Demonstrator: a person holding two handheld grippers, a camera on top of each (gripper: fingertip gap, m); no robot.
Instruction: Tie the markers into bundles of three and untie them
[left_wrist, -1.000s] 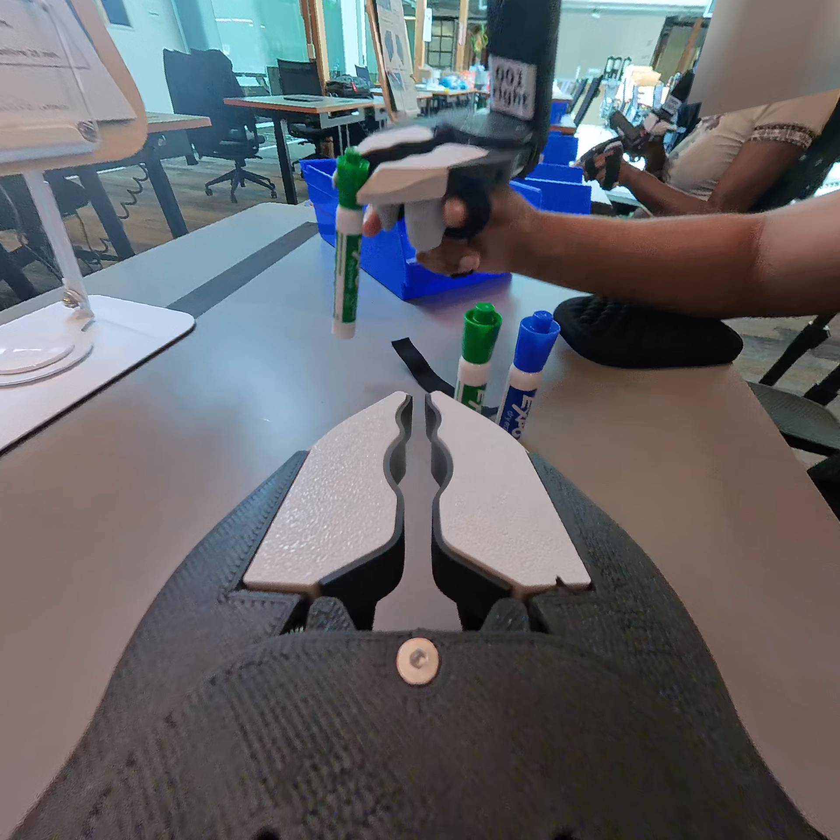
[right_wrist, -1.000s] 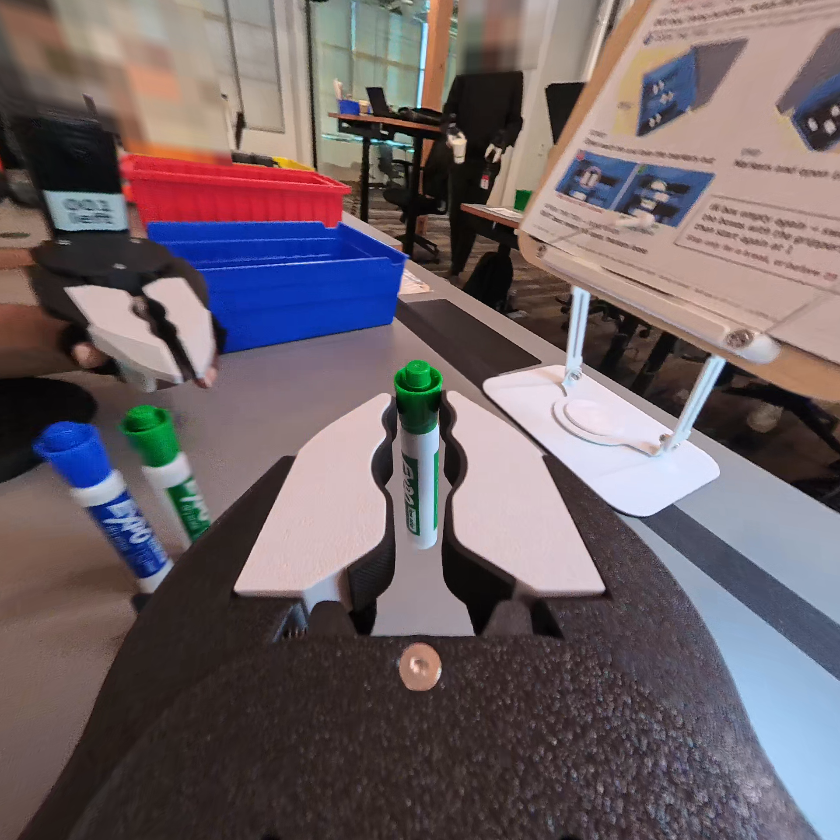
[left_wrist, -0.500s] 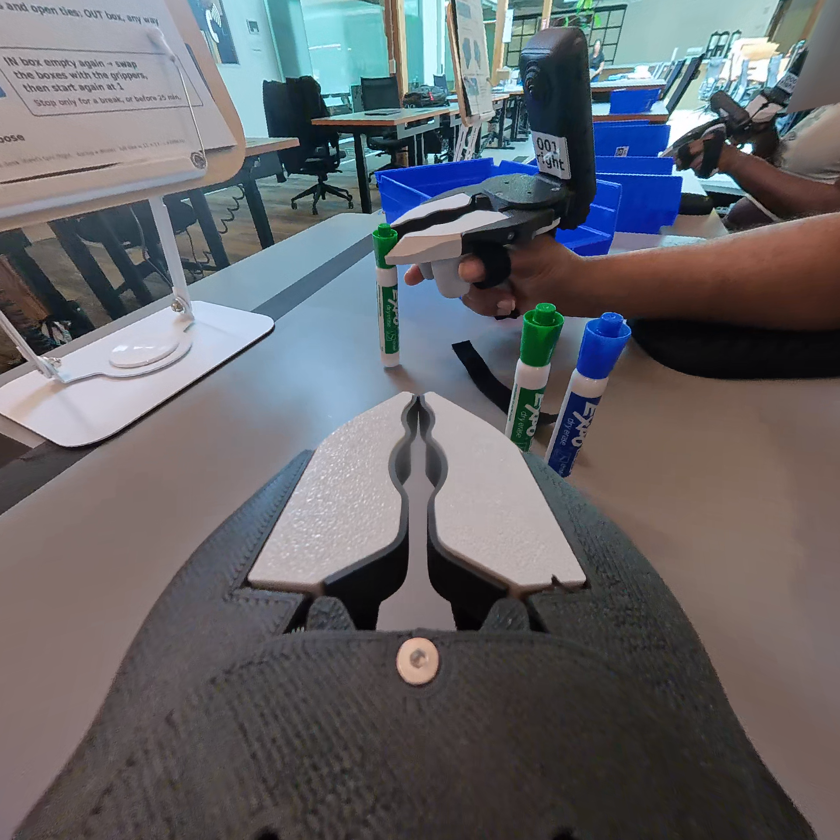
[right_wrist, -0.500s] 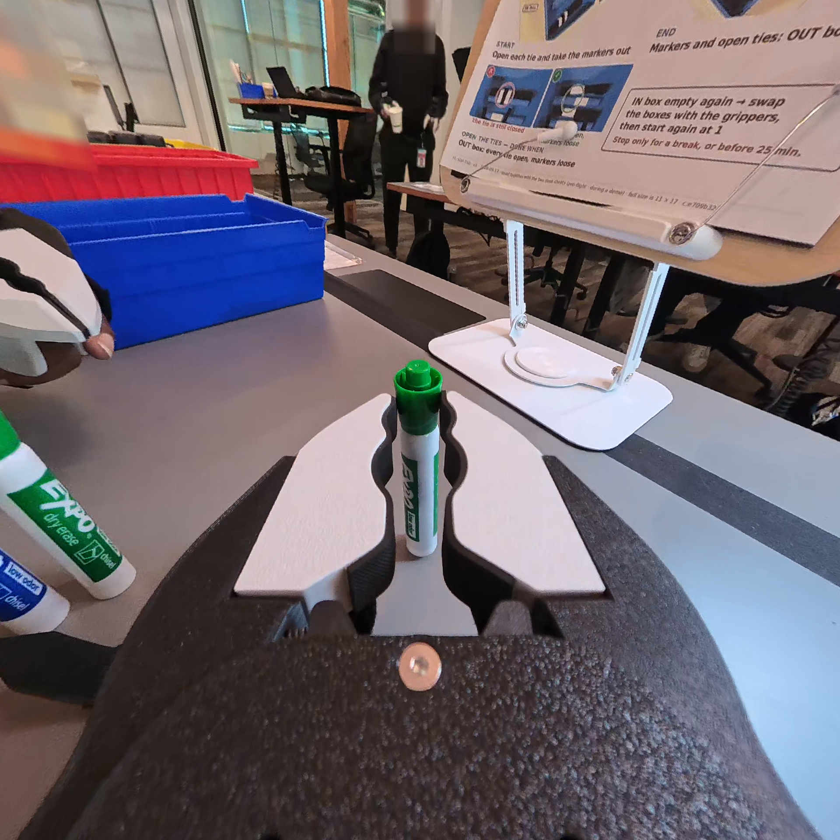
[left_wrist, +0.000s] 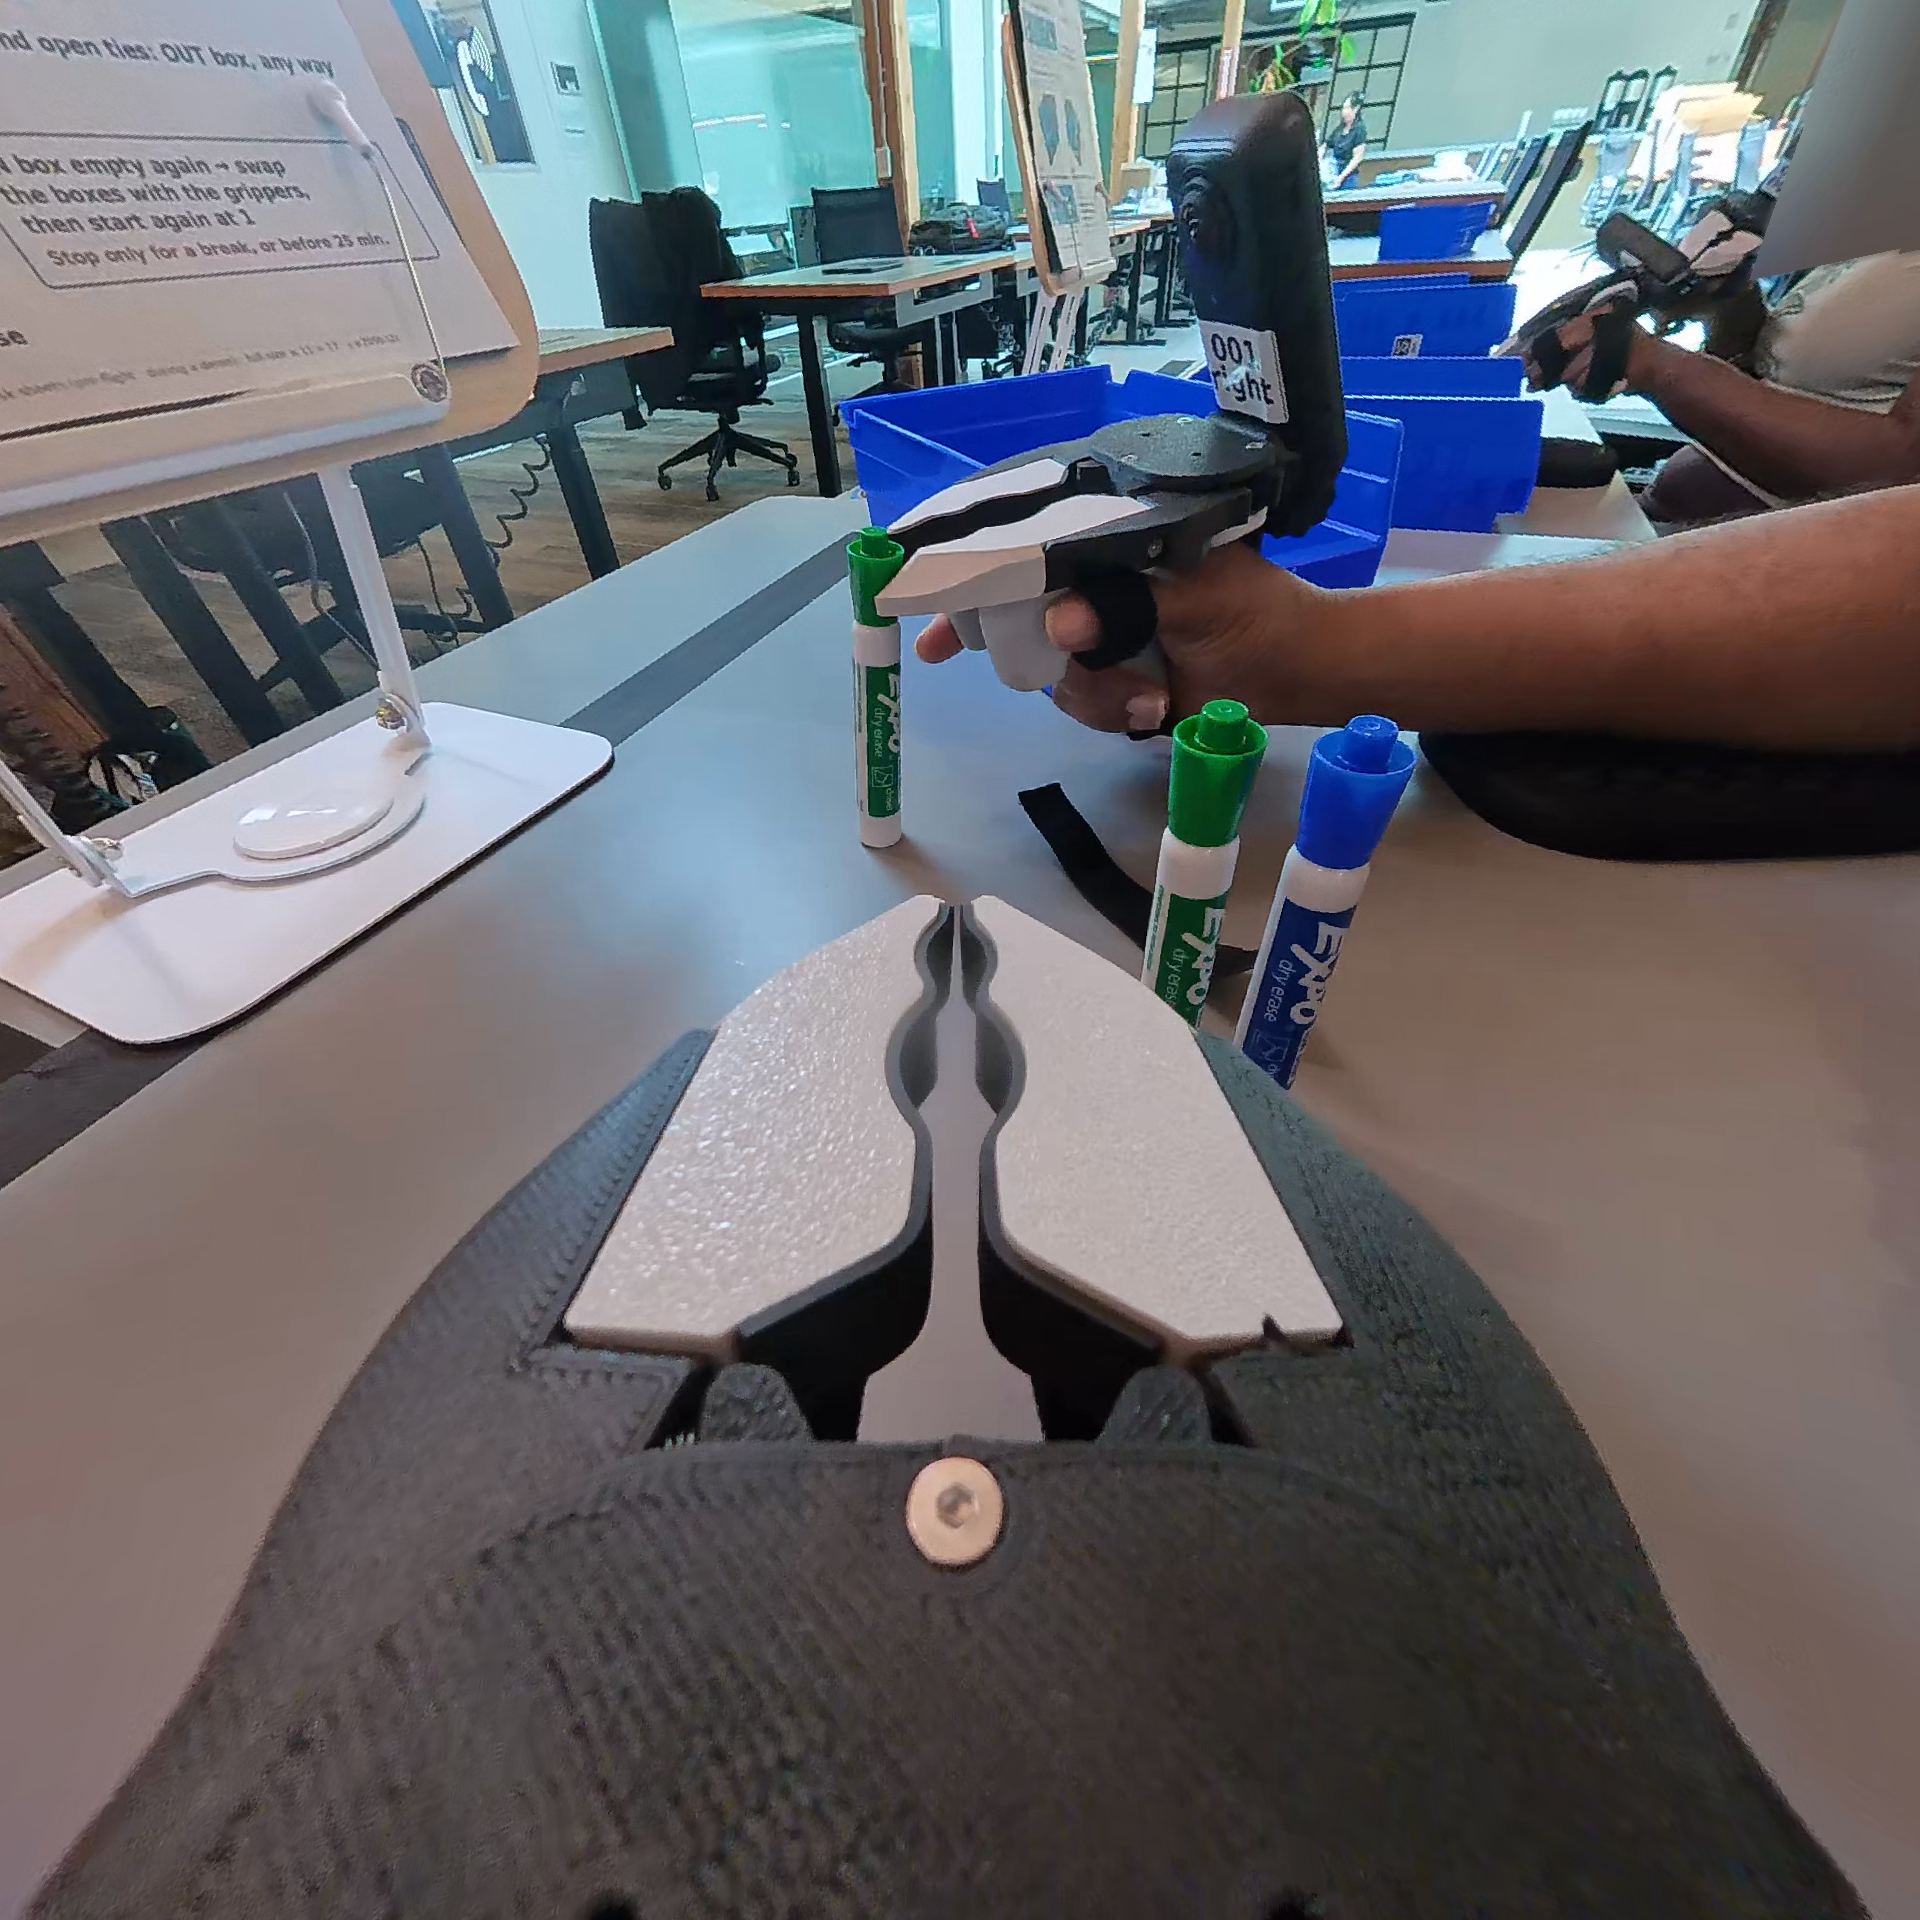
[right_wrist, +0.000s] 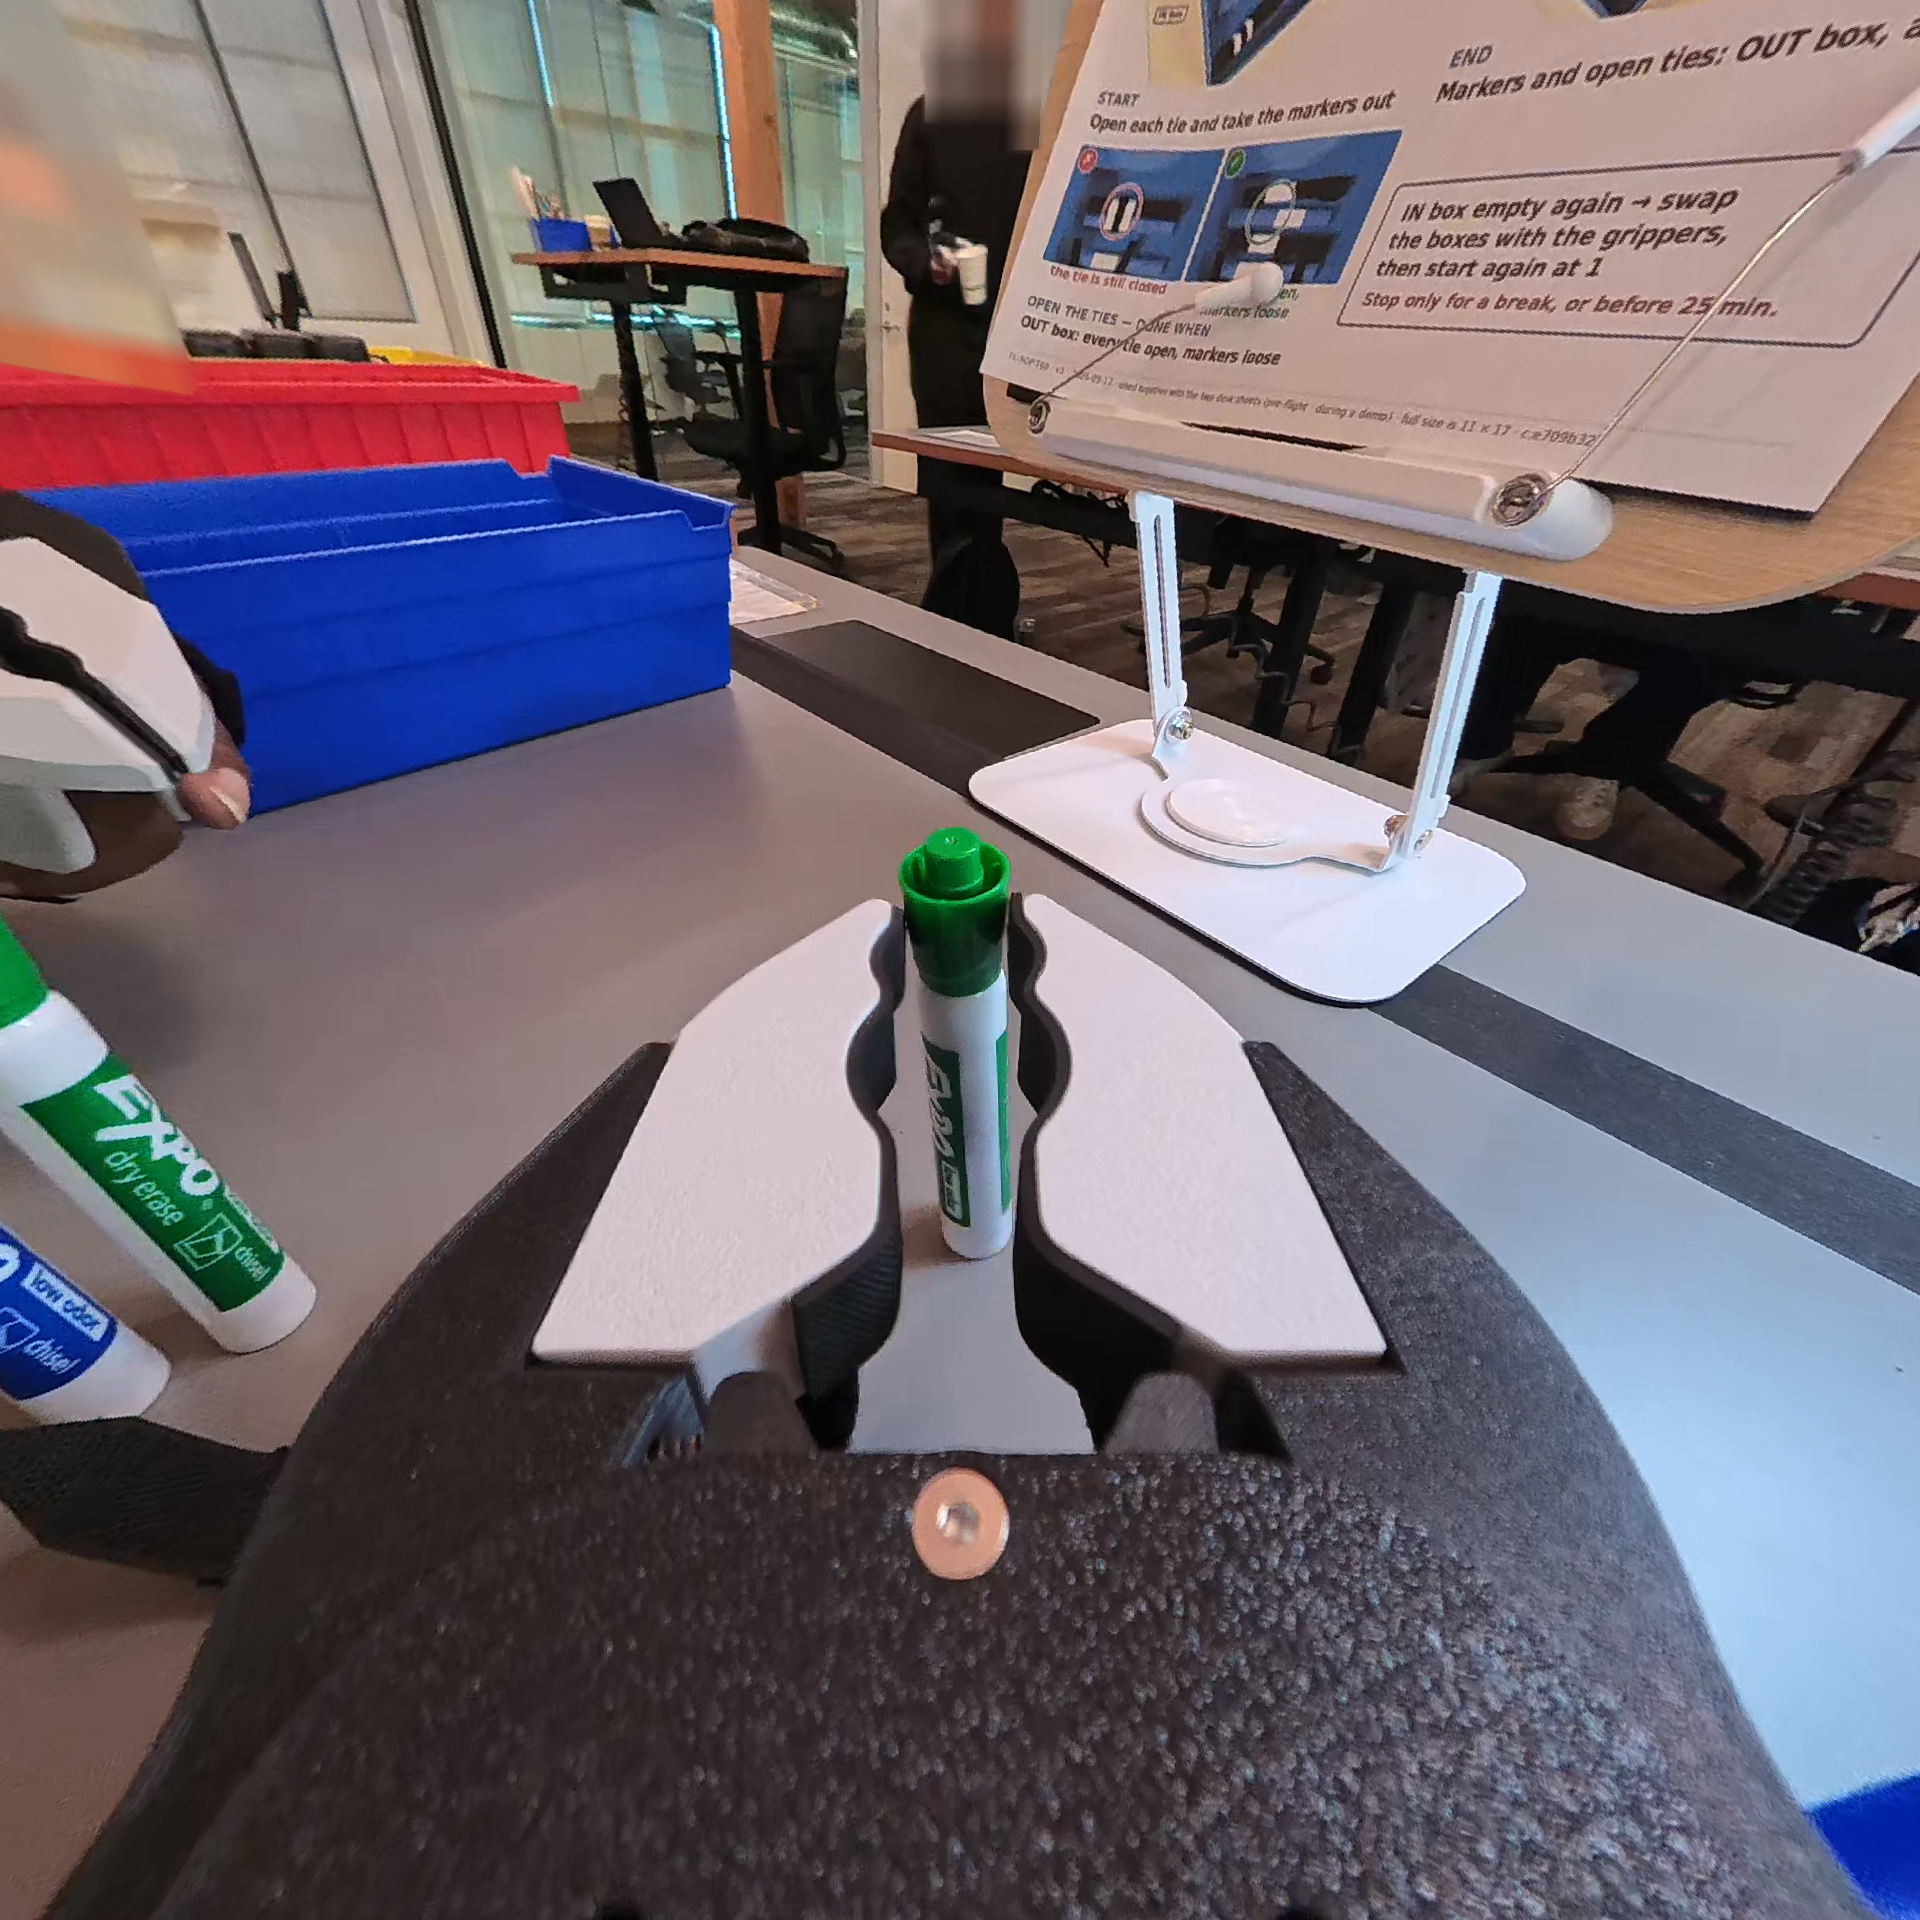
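Markers stand upright on the table (left_wrist: 1558, 1195): right gripper (right_wrist: 956, 914) has its jaws around one green marker (right_wrist: 961, 1049), apparently grasping its cap. Beside the black strap (left_wrist: 1081, 862) stand another green (left_wrist: 1195, 862) and a blue marker (left_wrist: 1320, 894). Left gripper (left_wrist: 958, 909) is clenched, empty.

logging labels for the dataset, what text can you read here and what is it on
I won't quote writing; these bear it:
Instruction sheet on the stand: printed lines.
White sticker on the right tongs: short label.
Gripped green marker, free green marker, blue marker: barrel branding.
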